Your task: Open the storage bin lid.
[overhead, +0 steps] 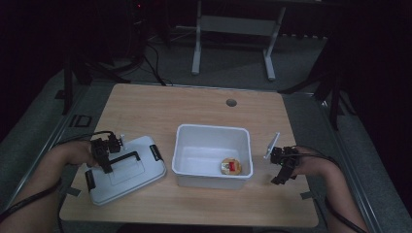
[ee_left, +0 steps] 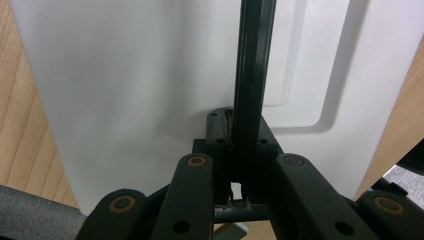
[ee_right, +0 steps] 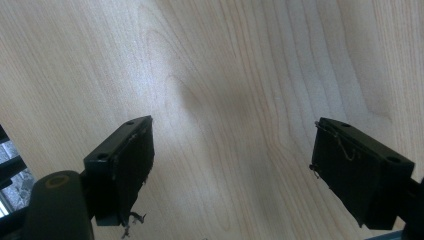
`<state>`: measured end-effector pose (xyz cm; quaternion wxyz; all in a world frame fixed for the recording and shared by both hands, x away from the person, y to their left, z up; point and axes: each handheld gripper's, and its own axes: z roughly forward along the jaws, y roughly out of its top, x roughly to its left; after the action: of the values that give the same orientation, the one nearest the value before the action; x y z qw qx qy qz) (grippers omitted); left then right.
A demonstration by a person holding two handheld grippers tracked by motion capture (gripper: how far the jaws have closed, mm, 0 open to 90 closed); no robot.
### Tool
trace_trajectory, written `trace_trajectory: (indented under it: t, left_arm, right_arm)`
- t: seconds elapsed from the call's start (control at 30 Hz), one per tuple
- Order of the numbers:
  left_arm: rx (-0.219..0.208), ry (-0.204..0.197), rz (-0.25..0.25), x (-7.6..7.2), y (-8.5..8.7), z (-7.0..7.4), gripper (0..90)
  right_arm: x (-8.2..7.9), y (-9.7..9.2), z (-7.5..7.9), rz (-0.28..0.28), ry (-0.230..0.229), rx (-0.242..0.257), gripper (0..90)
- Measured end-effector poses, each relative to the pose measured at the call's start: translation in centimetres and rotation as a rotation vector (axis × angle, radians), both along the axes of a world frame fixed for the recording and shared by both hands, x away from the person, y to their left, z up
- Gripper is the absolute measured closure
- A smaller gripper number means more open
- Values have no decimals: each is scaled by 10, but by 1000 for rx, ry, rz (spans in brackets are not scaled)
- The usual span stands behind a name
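1. Left gripper point(overhead: 104, 156): its jaws are clamped hard on the black handle point(ee_left: 252, 75) of the lid point(overhead: 127, 170). In the left gripper view the handle bar runs straight up between the pads with no gap on either side.
2. The lid lies flat on the table point(overhead: 194, 107), left of the bin point(overhead: 213, 156) and apart from it, turned at an angle to the bin's sides. Its black latches point(overhead: 156, 152) show at both ends.
3. Right gripper point(overhead: 284, 167): its jaws stand wide apart and hold nothing. The right gripper view shows bare wood between the pads point(ee_right: 122, 165). It rests at the table's right edge, clear of the bin.
4. Bin: open, with a small round item point(overhead: 231, 166) in its near right corner. What the item is cannot be told.
5. Judgement: the step in hand appears to be lifting the lid to fit it on the bin.
6. Recommended practice:
   - Lift straight up first. The grip looks off the handle's centre, so the lid may tip.
   - Turn the lid in the air until its edges run parallel with the bin's rim.
   - Lower it level, so that no corner catches the rim.
   - Bring the right gripper up to steady the bin's wall, which is light and may slide.
7. Risk: the handle may pivot and let the lid swing.
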<state>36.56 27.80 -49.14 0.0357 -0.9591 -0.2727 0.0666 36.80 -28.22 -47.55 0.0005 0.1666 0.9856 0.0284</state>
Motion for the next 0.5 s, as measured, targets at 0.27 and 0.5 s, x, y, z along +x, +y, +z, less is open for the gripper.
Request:
trace_trajectory:
  t: [0.27,0.5]
  left_arm:
    - [-18,-21,0,2,-2,4,835]
    - [-25,-26,2,3,-1,8,835]
  right_arm:
    - [-2,-3,-1,-8,0,5,169]
    - [-2,-5,-1,-12,1,7,169]
